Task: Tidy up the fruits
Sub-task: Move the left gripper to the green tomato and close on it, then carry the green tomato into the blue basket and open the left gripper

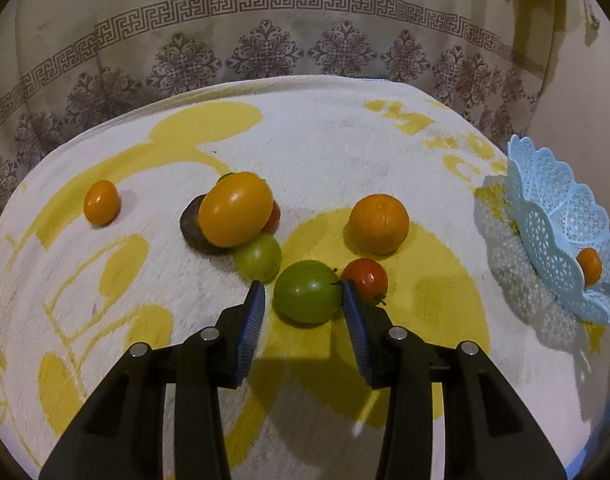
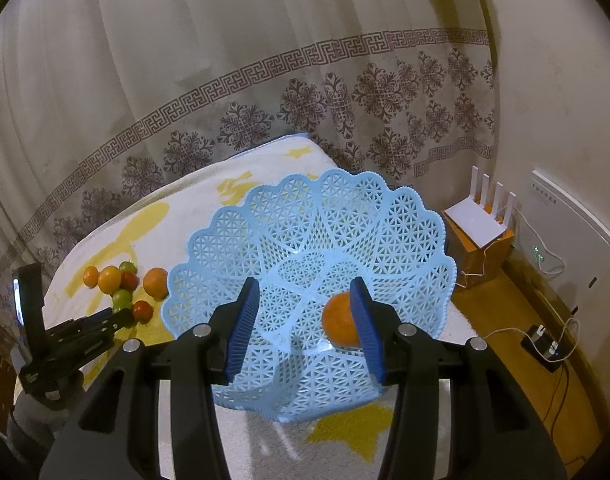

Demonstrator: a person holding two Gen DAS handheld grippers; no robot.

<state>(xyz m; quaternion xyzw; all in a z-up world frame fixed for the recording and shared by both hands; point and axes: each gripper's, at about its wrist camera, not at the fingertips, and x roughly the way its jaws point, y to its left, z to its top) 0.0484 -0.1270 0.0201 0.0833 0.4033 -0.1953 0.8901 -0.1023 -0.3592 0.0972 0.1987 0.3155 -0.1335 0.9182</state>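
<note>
Patterned towel (image 1: 325, 152) is bearing clustered fruit, a dark fruit (image 1: 191, 226) lying half hidden behind the yellow one (image 1: 235, 210). Left gripper (image 1: 303, 296) is straddling the green tomato (image 1: 307, 292), unclenched; right gripper (image 2: 305, 300) is hovering released over the basket (image 2: 305, 216).

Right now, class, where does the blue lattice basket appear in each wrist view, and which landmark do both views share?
Left wrist: blue lattice basket at the right edge, tilted.
Right wrist: blue lattice basket at centre, behind the tongs.
Shared landmark: the orange fruit inside it.

Patterned curtain (image 2: 265, 92) hangs behind; white router (image 2: 479, 220) sits on the orange box (image 2: 485, 258).
</note>
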